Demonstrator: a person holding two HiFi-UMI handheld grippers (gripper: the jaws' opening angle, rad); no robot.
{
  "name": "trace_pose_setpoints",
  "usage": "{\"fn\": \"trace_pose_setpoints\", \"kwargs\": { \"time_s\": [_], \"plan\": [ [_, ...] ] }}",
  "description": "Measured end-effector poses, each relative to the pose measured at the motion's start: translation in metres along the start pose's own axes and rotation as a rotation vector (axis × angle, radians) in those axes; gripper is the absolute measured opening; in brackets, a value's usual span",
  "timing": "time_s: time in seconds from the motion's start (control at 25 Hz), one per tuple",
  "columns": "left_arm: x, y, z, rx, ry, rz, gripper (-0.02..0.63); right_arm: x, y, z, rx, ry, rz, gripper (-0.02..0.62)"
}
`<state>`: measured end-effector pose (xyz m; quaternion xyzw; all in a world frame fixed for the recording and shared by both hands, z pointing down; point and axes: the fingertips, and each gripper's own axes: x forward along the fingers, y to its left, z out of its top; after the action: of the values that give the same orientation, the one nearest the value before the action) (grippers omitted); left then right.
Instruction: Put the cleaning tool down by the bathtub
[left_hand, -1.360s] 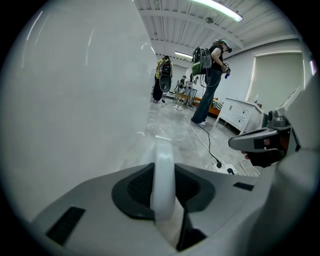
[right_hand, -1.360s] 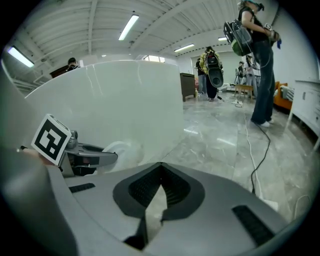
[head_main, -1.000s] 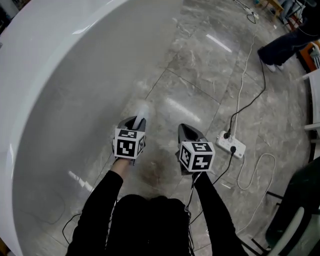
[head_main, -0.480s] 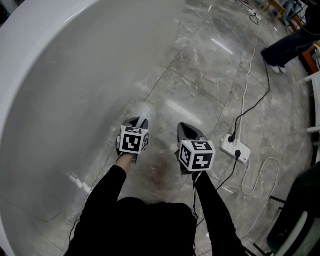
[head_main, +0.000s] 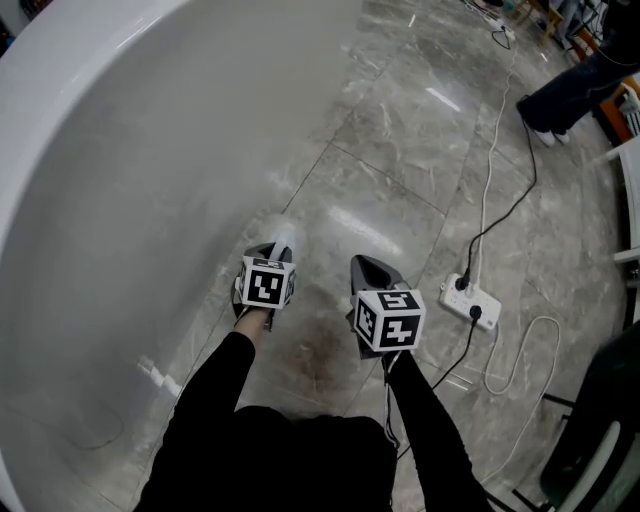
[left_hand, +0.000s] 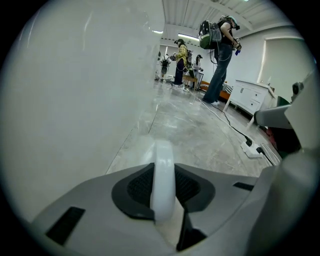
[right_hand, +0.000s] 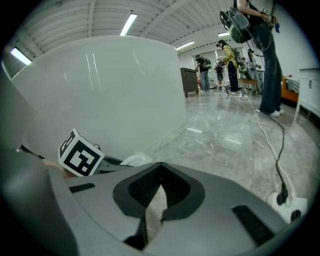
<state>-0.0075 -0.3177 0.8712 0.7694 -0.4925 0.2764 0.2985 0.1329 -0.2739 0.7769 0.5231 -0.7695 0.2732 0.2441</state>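
The white bathtub (head_main: 120, 150) fills the left of the head view, its curved outer wall coming down to the grey marble floor (head_main: 400, 150). My left gripper (head_main: 276, 250) hangs low beside the foot of that wall, shut on the cleaning tool (head_main: 283, 237), whose white rounded handle pokes out ahead of the jaws. In the left gripper view the cleaning tool (left_hand: 163, 172) stands upright between the dark pads. My right gripper (head_main: 366, 268) hovers just to the right, shut with nothing in it. The right gripper view shows the bathtub (right_hand: 110, 95) and the cleaning tool (right_hand: 134, 160) to its left.
A white power strip (head_main: 470, 303) with black and white cables lies on the floor to the right. A person's legs (head_main: 565, 85) stand at the far right, and more people (left_hand: 220, 60) are further off. A dark piece of furniture (head_main: 600, 420) sits at the lower right.
Both grippers hold nearly the same places. The left one with the cleaning tool has edged slightly lower and closer to the tub's foot.
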Motion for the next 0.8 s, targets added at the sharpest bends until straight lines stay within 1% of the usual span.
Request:
{"fn": "trace_pose_setpoints", "kwargs": {
  "time_s": [0.2,0.4,0.6,0.72,0.8],
  "plan": [
    [0.007,0.004,-0.006,0.009,0.008,0.014,0.098,0.000,-0.002,-0.005,-0.004,0.007,-0.002,0.000],
    [0.009,0.004,-0.004,-0.002,0.009,0.001,0.100,0.000,-0.005,-0.009,0.001,0.018,-0.008,0.000],
    [0.010,0.003,-0.006,0.010,0.007,-0.007,0.100,0.001,-0.003,-0.009,-0.007,0.018,-0.009,0.000],
    [0.001,0.001,-0.002,-0.002,0.001,-0.005,0.130,-0.002,-0.002,-0.004,-0.015,0.008,-0.009,0.000],
    [-0.008,-0.001,0.004,-0.013,-0.019,-0.013,0.133,-0.005,-0.002,-0.001,-0.020,0.000,-0.009,0.000]
  ]
}}
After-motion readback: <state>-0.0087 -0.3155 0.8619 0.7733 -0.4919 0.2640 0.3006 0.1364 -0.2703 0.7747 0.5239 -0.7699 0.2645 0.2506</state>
